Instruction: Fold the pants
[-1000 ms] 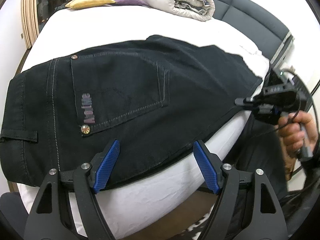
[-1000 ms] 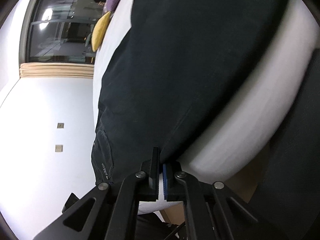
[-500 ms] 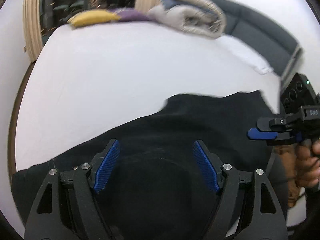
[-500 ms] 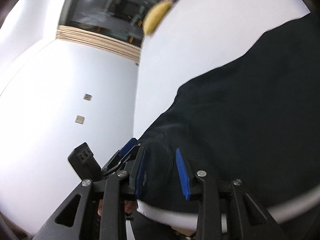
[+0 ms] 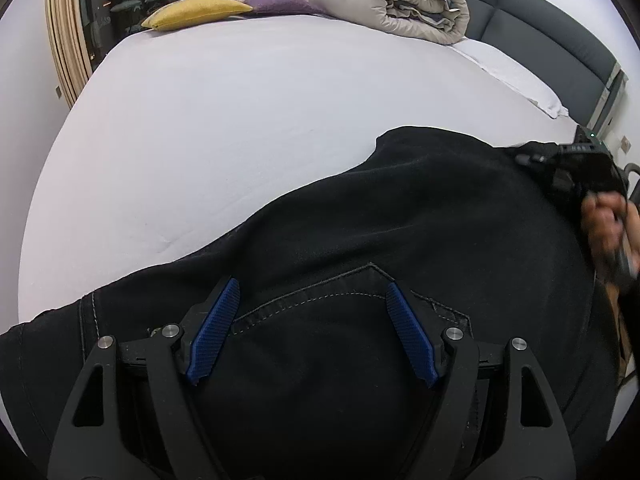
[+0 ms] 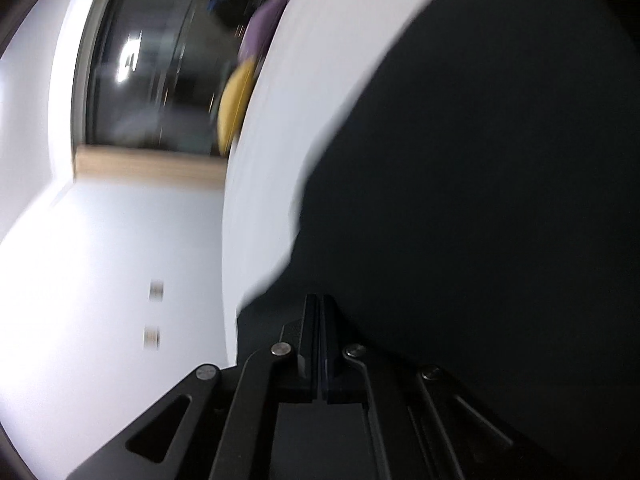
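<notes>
Black pants lie at the bed's near edge; left claw gapes wide over them, gripping nothing; right claw just snapped closed at their edge, hold unclear.

Left gripper points steeply down, jaws wide apart; right gripper has its jaws together.
</notes>
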Tool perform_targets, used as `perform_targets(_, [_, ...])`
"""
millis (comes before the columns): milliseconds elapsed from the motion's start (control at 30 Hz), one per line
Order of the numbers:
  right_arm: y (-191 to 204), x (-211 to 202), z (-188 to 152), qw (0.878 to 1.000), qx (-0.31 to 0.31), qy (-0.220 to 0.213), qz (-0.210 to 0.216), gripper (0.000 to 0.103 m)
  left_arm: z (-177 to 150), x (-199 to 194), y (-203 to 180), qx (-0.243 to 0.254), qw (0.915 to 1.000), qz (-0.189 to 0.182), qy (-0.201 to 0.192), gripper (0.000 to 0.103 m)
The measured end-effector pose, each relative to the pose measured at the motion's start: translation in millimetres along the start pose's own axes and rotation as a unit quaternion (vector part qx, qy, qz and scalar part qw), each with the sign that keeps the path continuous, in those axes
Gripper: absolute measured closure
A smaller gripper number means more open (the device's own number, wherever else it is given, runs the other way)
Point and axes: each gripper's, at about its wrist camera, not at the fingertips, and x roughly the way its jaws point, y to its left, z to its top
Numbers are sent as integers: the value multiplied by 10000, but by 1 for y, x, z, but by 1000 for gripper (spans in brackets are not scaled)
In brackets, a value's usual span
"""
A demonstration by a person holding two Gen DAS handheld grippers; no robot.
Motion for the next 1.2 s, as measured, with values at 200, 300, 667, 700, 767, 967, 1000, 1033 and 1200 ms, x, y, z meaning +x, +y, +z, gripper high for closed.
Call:
perform_targets(200, [-60, -108, 87, 9841, 416, -1510, -836, 103, -5, 4, -13, 10, 10000, 18, -32, 28])
perform_targets(300, [-85, -156, 114, 9712, 816, -2049, -899, 103, -13, -6, -14, 7, 10000, 80, -18, 28])
perform_targets(667, [25, -55, -35, 9980, -597, -122, -161, 83, 46, 28, -116, 474, 9936, -1019, 136, 28])
perform_targets(700, [25, -30, -55, 9978, -597, 271, -126, 83, 45, 44, -120, 543, 9940, -902, 282, 28])
perform_targets(767, [20, 7, -86, 9950, -662, 727, -157, 103, 41, 56, -121, 705, 9935, -828, 333, 28])
perform_targets(967, [2, -18, -33, 9963, -705, 240, -421, 103, 43, 49, -91, 637, 9938, -875, 236, 49])
perform_targets(1000, [-4, -27, -17, 9971, -586, 58, -485, 103, 44, 47, -82, 513, 9949, -844, 196, 51])
perform_targets(1033, [-8, -35, -3, 9971, -496, -112, -570, 103, 45, 46, -71, 377, 9950, -911, 166, 58])
perform_targets(1200, [-36, -105, 61, 9825, -125, -1238, -1389, 103, 30, 26, -20, 47, 9996, -270, 114, 60])
